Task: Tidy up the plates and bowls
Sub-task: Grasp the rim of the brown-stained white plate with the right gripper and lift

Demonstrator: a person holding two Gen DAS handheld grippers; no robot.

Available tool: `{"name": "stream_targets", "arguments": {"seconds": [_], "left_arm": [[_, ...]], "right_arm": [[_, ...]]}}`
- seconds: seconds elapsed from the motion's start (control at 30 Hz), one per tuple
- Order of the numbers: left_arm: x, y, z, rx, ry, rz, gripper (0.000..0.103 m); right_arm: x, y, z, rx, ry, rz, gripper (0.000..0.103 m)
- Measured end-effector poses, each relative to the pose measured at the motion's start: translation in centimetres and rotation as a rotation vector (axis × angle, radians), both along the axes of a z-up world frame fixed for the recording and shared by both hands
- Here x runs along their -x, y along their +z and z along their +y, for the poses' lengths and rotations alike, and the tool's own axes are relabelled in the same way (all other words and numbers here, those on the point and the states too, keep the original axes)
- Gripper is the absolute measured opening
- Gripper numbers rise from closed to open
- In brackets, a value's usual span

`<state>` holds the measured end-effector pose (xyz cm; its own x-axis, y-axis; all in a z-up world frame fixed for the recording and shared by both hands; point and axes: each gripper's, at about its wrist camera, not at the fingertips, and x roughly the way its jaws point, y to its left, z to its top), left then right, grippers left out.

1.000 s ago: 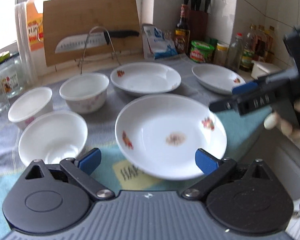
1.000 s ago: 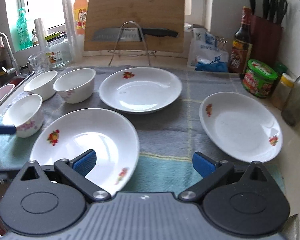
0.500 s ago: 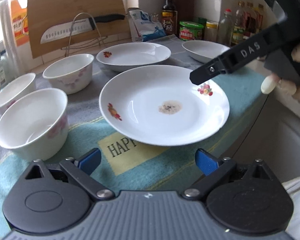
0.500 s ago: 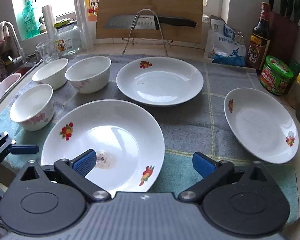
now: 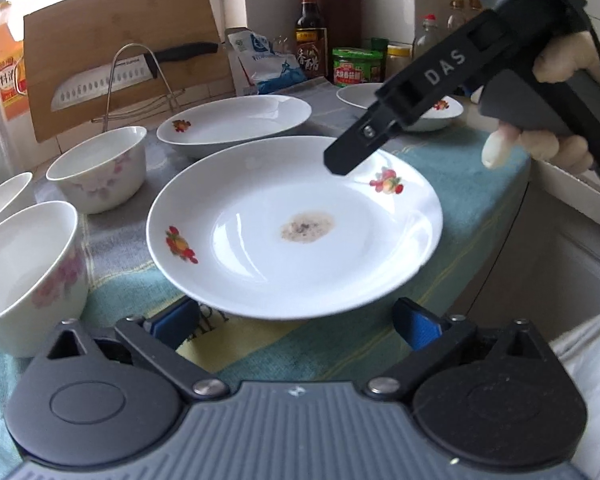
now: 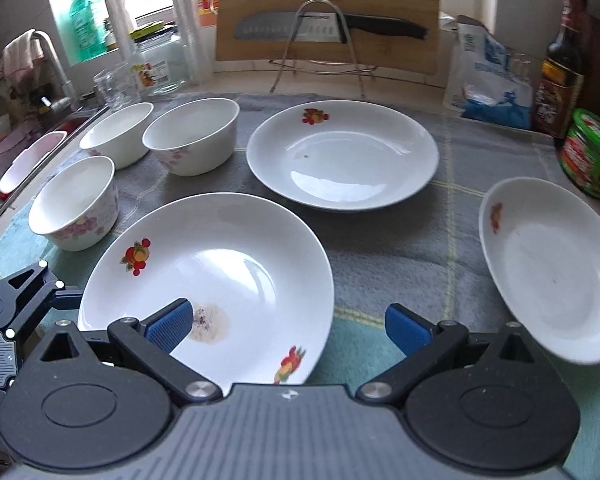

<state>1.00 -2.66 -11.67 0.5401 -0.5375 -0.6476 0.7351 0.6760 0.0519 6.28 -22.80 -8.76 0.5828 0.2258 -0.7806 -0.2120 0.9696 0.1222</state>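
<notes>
- Three white plates and three white bowls are sitting on the cloth-covered worktop (image 6: 400, 240) ahead of my two tongs.
- I am holding the left tongs (image 5: 296, 322) low at the near rim of the stained plate (image 5: 296, 228); their jaws are opening, already wide, and the plate's edge is lying between the blue pads (image 5: 414, 322) without either pad pressing on it, as far as I can tell.
- I am seeing the right tongs (image 6: 288, 326) spread wide and gripping nothing; the left pad is hanging over the stained plate (image 6: 220, 272), the right pad over bare cloth beside it.
- In the left view, one finger of the right tongs (image 5: 356, 148) is reaching over the far-right rim of that plate, with the person's hand (image 5: 556, 80) wrapped around the handle.
- A second plate (image 6: 342, 154) is lying straight beyond the right tongs, well apart from them.
- A third plate (image 6: 552, 268) is lying off to their right, near the right pad.
- The nearest bowl (image 6: 76, 204) is standing to the left of the stained plate, and two more bowls (image 6: 192, 136) are standing side by side beyond it.
- A cutting board with a knife (image 6: 332, 24) is leaning at the back.
</notes>
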Motion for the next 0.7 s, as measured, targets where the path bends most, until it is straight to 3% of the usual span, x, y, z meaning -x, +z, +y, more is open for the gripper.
{"name": "stream_targets", "arguments": {"seconds": [0.17, 0.47, 0.7], "left_arm": [[-0.2, 0.2, -0.3, -0.017, 0.000, 0.016, 0.102], [-0.1, 0.4, 0.0, -0.003, -0.009, -0.036, 0.102], [-0.5, 0.3, 0.2, 0.003, -0.022, -0.054, 0.102]], "right_arm": [[-1.5, -0.6, 0.2, -0.019, 0.073, 0.027, 0.103], [-3.6, -1.5, 0.4, -0.118, 0.213, 0.100, 0.103], [-5.5, -2.1, 0.4, -0.170, 0.235, 0.164, 0.103]]}}
